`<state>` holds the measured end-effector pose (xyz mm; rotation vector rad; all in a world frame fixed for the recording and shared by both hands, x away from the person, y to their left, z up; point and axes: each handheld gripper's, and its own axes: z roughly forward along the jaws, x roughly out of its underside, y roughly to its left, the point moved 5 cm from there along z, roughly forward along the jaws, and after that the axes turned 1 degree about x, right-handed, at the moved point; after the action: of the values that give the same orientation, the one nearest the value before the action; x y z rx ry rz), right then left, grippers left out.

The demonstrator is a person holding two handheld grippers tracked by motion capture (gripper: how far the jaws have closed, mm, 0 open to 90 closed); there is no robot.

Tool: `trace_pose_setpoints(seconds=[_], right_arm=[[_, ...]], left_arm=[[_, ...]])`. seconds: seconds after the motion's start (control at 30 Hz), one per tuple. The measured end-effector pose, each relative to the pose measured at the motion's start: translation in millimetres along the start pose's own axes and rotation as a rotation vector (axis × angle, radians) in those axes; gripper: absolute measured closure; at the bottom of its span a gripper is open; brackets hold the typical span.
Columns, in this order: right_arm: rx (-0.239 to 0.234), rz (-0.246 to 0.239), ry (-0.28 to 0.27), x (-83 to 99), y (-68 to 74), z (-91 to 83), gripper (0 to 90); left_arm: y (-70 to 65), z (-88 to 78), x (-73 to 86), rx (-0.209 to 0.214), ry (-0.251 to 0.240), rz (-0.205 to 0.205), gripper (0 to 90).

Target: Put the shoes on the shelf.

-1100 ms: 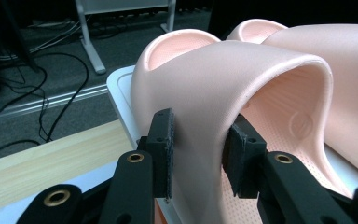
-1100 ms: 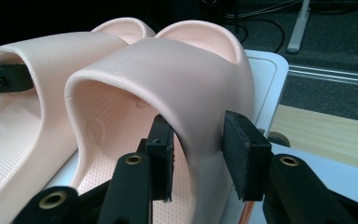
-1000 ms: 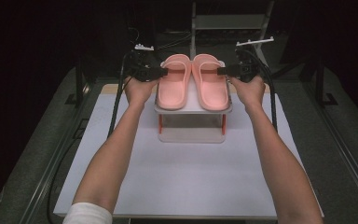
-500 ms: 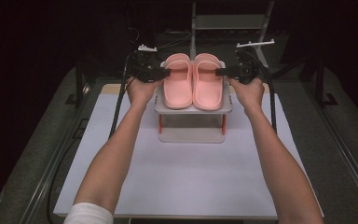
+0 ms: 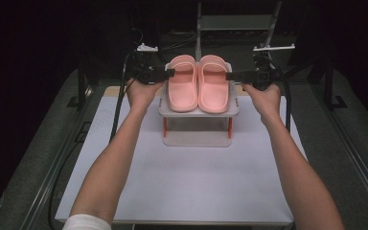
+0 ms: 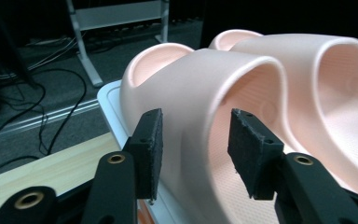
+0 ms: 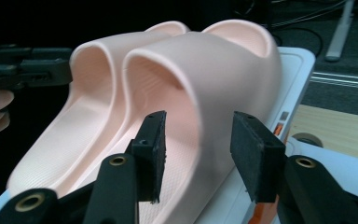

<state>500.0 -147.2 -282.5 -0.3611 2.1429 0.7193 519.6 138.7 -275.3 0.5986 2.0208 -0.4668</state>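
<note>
Pink moulded-foam slippers (image 5: 199, 84), a pair lying side by side, rest on the top of a small white plastic stand with orange legs (image 5: 197, 125) (it stands at the far middle of the pale worktop (image 5: 187, 182)). Left gripper (image 5: 168, 73) straddles the outer strap wall of the left slipper (image 6: 200, 107), its jaws just opened, pads off the foam. Right gripper (image 5: 230, 75) likewise straddles the right slipper (image 7: 214, 79), its jaws just opened too.

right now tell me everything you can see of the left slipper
The left slipper is a pale pink slide of soft-looking foam, with one wide strap and a textured footbed. It lies flat on the white stand, side by side with its twin. The left gripper straddles its strap edge, jaws having just been opening, pads apparently off it.
</note>
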Motion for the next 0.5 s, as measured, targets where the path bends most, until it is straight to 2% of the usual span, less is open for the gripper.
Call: trace_pose_setpoints(seconds=[0.17, 0.27, 0.33, 0.4, 0.5], right_arm=[[-0.044, -0.005, -0.006, 3.2, 4.7, -7.6, 52.5], [-0.078, -0.005, -0.012, 5.4, 8.1, -12.2, 51.3], [-0.09, -0.009, -0.008, 6.9, 9.4, -13.8, 50.8], [-0.102, -0.014, -0.012, 8.0, 11.1, -15.5, 50.6], [-0.119, -0.018, -0.008, 9.9, 13.4, -16.9, 50.3]], left_arm=[[-4.2, -6.4, -0.8, 0.004, -0.007, 0.02, 50.8], [-6.5, -9.2, 0.7, 0.014, -0.024, 0.018, 48.9], [-6.5, -10.5, 3.8, 0.018, -0.03, 0.006, 48.3], [-5.6, -11.0, 6.7, 0.013, -0.016, 0.008, 46.9], [-4.6, -13.7, 9.7, 0.025, -0.046, -0.01, 46.7]])
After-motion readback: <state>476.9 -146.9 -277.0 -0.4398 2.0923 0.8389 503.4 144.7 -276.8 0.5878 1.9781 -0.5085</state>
